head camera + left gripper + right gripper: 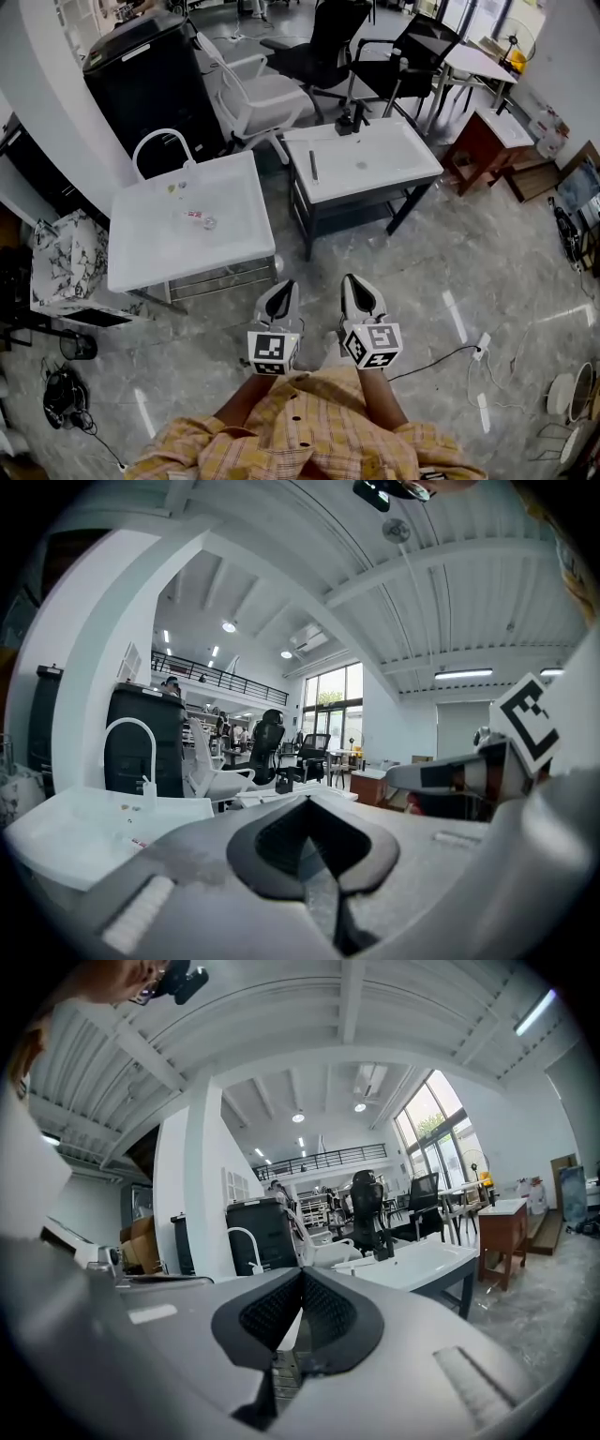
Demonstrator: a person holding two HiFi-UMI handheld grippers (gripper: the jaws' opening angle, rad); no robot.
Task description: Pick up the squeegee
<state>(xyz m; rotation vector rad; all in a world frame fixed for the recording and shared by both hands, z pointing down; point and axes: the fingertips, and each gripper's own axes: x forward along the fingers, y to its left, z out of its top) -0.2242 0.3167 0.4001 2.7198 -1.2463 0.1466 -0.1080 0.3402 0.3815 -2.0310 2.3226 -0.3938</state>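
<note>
A thin dark tool, likely the squeegee [313, 167], lies on the left part of the white basin table [394, 173] at the far middle of the head view. Both grippers hang close to the person's body, well short of that table. My left gripper [280, 289] is shut with nothing between its jaws, and my right gripper [354, 283] beside it is shut and empty too. In the left gripper view the closed jaws [307, 803] point toward the tables; in the right gripper view the closed jaws [302, 1277] do the same. The tool is too small to make out in either gripper view.
A second white sink table [150, 248] with a white arched faucet [159, 141] stands at the left, a few small items in its basin. A black cabinet [150, 80], white and black chairs [328, 47], a wooden side table [487, 141] and floor cables [441, 361] surround the area.
</note>
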